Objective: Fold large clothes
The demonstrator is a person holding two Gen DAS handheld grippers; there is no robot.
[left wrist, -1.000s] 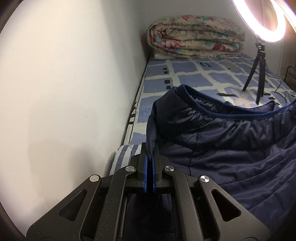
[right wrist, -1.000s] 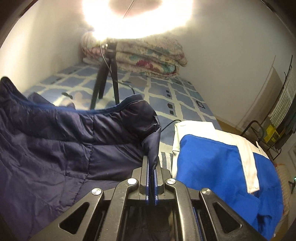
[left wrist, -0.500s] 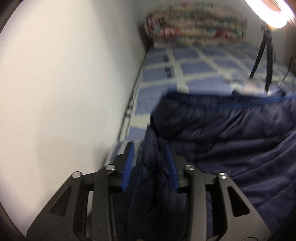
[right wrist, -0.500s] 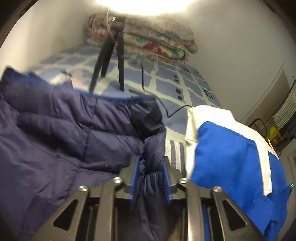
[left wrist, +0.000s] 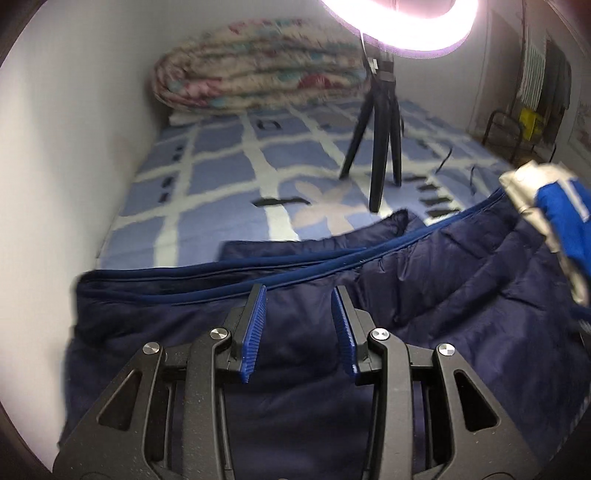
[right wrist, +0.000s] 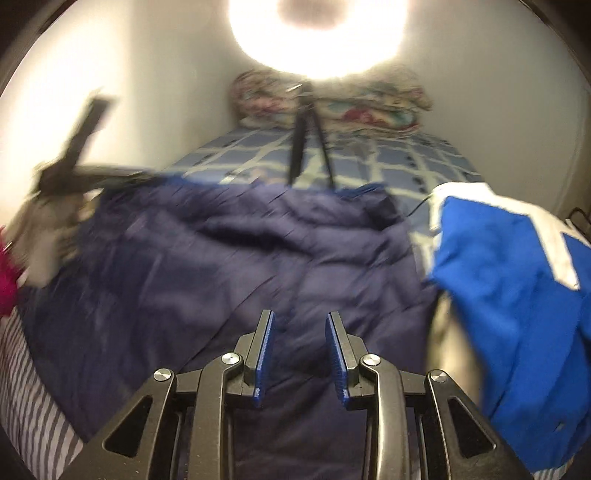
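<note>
Released quilted navy jacket [left wrist: 424,295], ribbed tongs [left wrist: 298,325] parted

Ring light [right wrist: 317,33] blazes overhead, blowing out the top of both views. Motion blur smears the right view; fisheye edges darken.

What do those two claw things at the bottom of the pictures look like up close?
Both look alike. The left tool and the right tool are matte black, faintly speckled linkage frames with triangular cut-outs and round silver pivot pins. Each carries two narrow fingers faced with ribbed bright blue pads. No cables, lettering or sleeves show on either.
</note>
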